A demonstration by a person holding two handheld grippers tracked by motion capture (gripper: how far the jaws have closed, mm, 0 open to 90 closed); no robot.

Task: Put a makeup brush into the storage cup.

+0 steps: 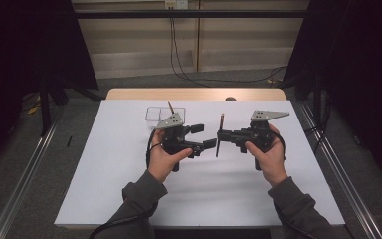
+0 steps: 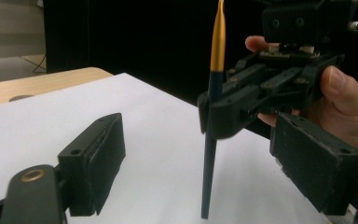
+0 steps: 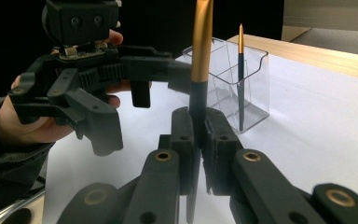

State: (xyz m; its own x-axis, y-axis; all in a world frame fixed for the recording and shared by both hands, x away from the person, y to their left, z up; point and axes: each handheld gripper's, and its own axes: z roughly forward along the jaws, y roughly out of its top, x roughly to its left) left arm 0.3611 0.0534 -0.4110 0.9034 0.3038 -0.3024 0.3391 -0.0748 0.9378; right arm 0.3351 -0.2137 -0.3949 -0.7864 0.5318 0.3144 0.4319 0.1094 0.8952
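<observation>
— Right gripper view first: your right claw (image 3: 199,140) is pinching the pen (image 3: 200,56) upright at its dark barrel.

— And the left claw (image 2: 205,154)?

— Spread, pen between its pads, untouched. It's light, stiff, slick; hold the dark barrel. Beyond stands the clear holder (image 3: 235,88) with another pen (image 3: 241,70).

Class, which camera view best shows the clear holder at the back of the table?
The right gripper view: the clear holder stands close, a pen upright inside. The high view shows the holder small, partly behind the left gripper.
</observation>
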